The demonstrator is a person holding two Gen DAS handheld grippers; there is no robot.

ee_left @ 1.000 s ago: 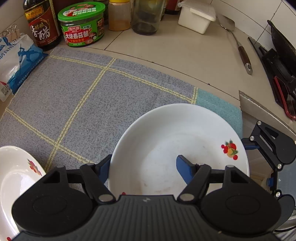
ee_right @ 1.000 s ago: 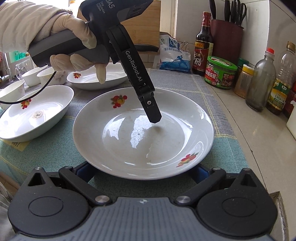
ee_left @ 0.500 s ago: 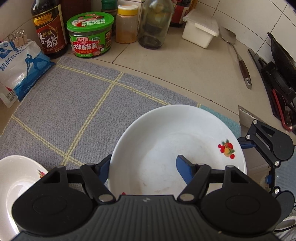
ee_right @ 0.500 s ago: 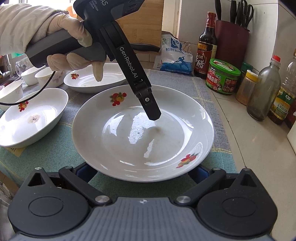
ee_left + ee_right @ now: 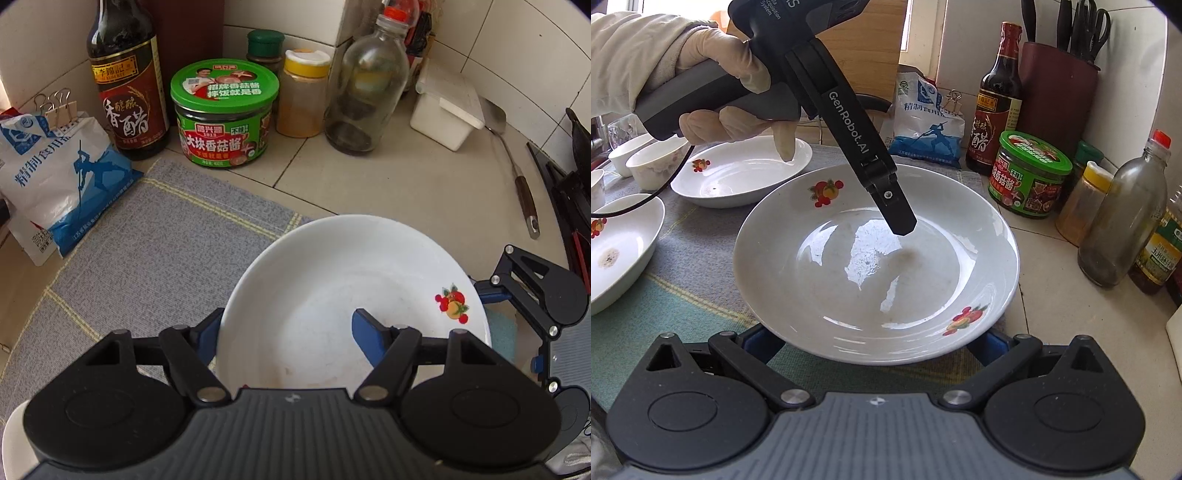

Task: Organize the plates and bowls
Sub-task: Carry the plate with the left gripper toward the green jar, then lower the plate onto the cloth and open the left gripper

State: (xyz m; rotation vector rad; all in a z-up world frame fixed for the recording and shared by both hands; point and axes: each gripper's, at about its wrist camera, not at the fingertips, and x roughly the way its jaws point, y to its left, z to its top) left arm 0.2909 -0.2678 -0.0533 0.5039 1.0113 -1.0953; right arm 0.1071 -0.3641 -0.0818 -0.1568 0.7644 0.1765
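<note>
1. Between the two grippers, over the near right corner of the checked cloth [image 5: 701,273], sits the large white plate [image 5: 875,266] with fruit decals; it seems raised slightly off the cloth, though that is hard to confirm
2. Left gripper [image 5: 284,332] straddles the plate's rim: one blue finger [image 5: 365,336] lies inside the dish, the other is outside and below the edge, jaws narrowed on that rim and apparently gripping it
3. Right gripper [image 5: 875,343] meets the plate from the opposite, near side; its blue fingers stand wide apart and run beneath the rim, so I judge it supports rather than pinches
4. Deciding relation: the left gripper's rim hold is at the plate's far left edge, the right one under its near edge, so the plate would be carried level between both
5. Other dishes lie to the left: a second plate [image 5: 738,177] far left, an oval dish [image 5: 620,251] near left, small bowls [image 5: 646,158] beyond
6. Sauce jar [image 5: 1027,173] and bottles stand just right of the plate, a likely snag
</note>
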